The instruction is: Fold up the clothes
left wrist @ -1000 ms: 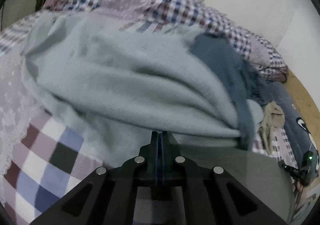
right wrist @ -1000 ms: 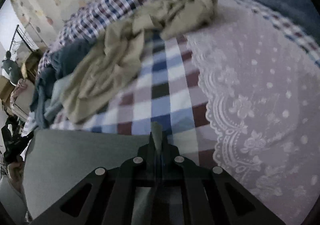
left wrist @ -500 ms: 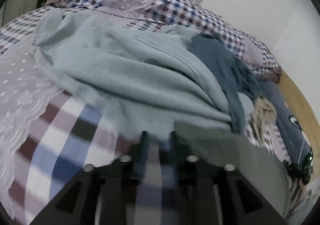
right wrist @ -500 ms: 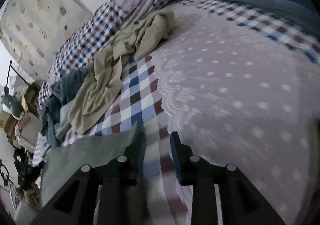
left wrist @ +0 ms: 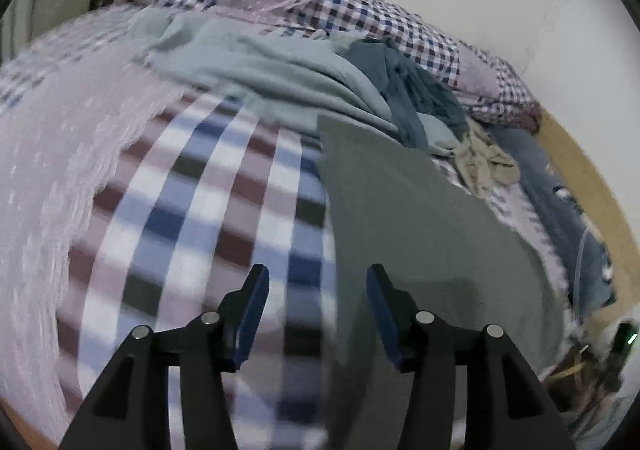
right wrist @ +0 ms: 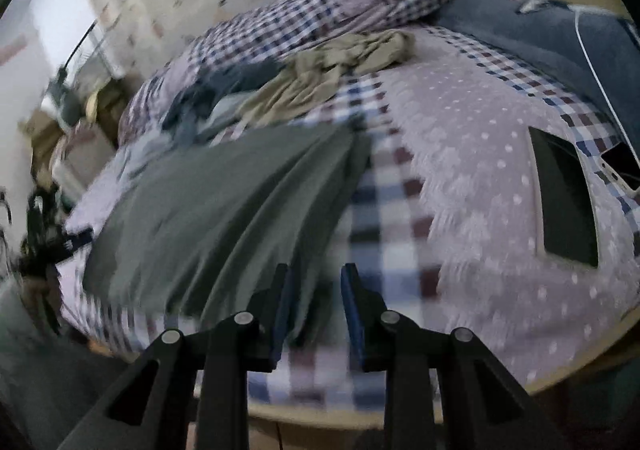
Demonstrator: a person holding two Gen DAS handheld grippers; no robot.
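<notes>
The left gripper [left wrist: 316,286] has its jaws spread wide, with nothing between them; the blue-lined fingers [left wrist: 256,302] hang above the checked bedspread [left wrist: 208,193], and the right-hand finger lies over the left edge of the grey-green garment [left wrist: 420,217]. That garment is spread flat on the bedspread, to the right of the left gripper's centre line. The right gripper [right wrist: 314,282] has its jaws parted to a moderate gap and grips nothing; in the right wrist view the near edge of the grey-green garment [right wrist: 224,209] falls in long folds toward the gap, and whether the cloth touches the left finger cannot be told because of motion blur. Behind the garment lies a heap of unfolded clothes: a pale blue-grey sweater [left wrist: 260,65], a dark blue piece [left wrist: 412,89] draped over it, and a crumpled beige piece [right wrist: 332,65] nearest the pillows. A dark tablet [right wrist: 564,201] lies face up on the dotted lilac part of the bedspread, with a phone [right wrist: 622,165] just beside it. No brand, label or writing is legible in either view.
</notes>
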